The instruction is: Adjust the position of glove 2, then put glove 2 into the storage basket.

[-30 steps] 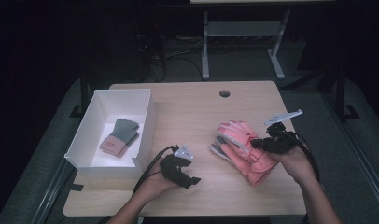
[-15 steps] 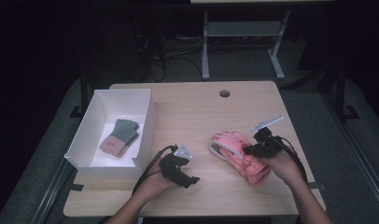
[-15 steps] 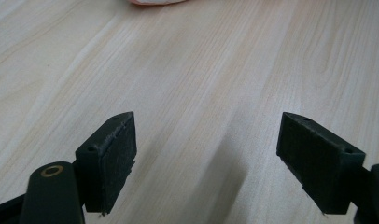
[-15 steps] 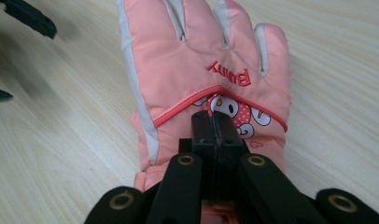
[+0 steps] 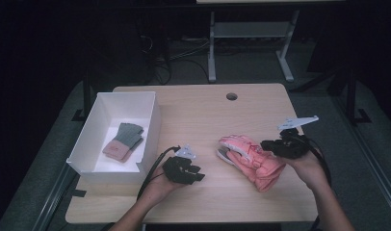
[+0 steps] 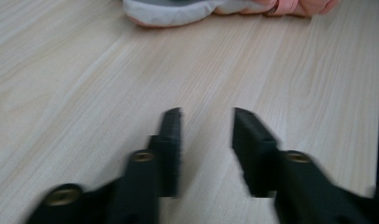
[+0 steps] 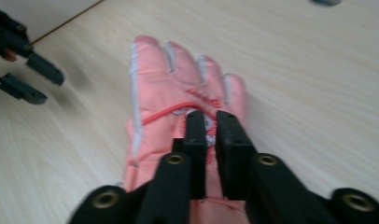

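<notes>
A pink padded glove [image 5: 251,161] lies flat on the wooden table [image 5: 203,115], right of centre, its fingers pointing left. In the right gripper view the glove [image 7: 178,93] stretches away from the jaws. My right gripper [image 5: 267,144] rests over the glove's back, its jaws pressed almost together on a pinch of fabric [image 7: 208,133]. My left gripper [image 5: 199,174] sits low on the table left of the glove, open with nothing between its jaws [image 6: 206,140]. Its view catches the glove's grey-white fingertips [image 6: 178,11] ahead. The left gripper [image 7: 33,79] also appears from the right gripper view.
A white open box [image 5: 152,127] stands at the table's left side and holds a grey and pink knitted glove [image 5: 123,139]. A cable hole [image 5: 231,96] sits at the back of the table. A metal stand [image 5: 251,29] is on the floor behind.
The right gripper dipped left and down with the pink glove, then eased slightly right; the glove now lies flatter and a bit lower. The left gripper has stayed put.
</notes>
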The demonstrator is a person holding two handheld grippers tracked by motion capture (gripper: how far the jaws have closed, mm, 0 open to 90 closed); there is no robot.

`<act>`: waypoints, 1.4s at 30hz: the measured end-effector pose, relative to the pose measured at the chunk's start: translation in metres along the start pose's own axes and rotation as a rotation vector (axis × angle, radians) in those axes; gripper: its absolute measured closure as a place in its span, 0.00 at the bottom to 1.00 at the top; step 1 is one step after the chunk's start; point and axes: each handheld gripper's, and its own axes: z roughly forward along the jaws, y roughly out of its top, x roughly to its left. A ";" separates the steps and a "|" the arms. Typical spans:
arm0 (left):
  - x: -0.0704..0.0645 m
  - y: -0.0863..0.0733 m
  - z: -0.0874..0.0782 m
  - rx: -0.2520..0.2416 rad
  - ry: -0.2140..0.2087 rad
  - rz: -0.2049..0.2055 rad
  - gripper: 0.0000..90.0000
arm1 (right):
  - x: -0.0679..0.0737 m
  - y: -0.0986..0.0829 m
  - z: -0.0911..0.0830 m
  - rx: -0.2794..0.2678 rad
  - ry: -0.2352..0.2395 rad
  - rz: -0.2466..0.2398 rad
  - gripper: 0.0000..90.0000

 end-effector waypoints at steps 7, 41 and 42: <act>-0.003 0.013 0.001 -0.012 0.003 -0.007 1.00 | -0.029 -0.034 -0.014 -0.009 -0.058 0.032 1.00; 0.007 0.057 0.078 0.030 -0.077 0.006 1.00 | -0.010 -0.064 0.035 0.141 0.265 -0.181 1.00; 0.009 0.057 0.077 0.026 -0.079 0.003 1.00 | -0.007 -0.063 0.037 0.144 0.279 -0.194 1.00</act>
